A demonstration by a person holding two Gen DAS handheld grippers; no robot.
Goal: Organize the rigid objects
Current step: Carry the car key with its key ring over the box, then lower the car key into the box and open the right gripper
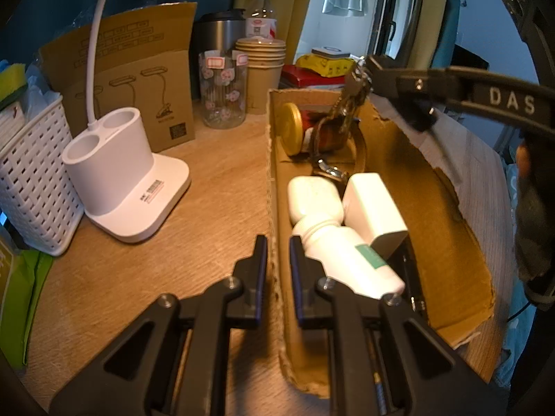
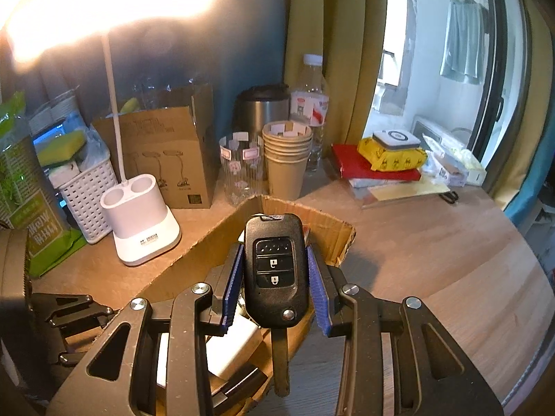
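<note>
An open cardboard box [image 1: 447, 242] lies on the wooden desk. It holds a white bottle [image 1: 343, 253], a white carton [image 1: 374, 208], a jar with a gold lid [image 1: 291, 128] and a brown belt [image 1: 357, 156]. My left gripper [image 1: 278, 263] is shut on the box's left wall [image 1: 274, 208]. My right gripper [image 2: 274, 279] is shut on a black car key fob [image 2: 275, 272] and holds it above the box [image 2: 208, 242]. In the left wrist view the right gripper [image 1: 367, 69] hangs over the box's far end with keys dangling [image 1: 350, 100].
A white lamp base [image 1: 128, 176], a white basket [image 1: 31, 180], a lamp carton [image 1: 138, 79], a glass jar [image 1: 223, 90], stacked paper cups [image 1: 260, 66], a steel mug and a water bottle stand at the back. Red and yellow packs [image 2: 381, 159] lie right.
</note>
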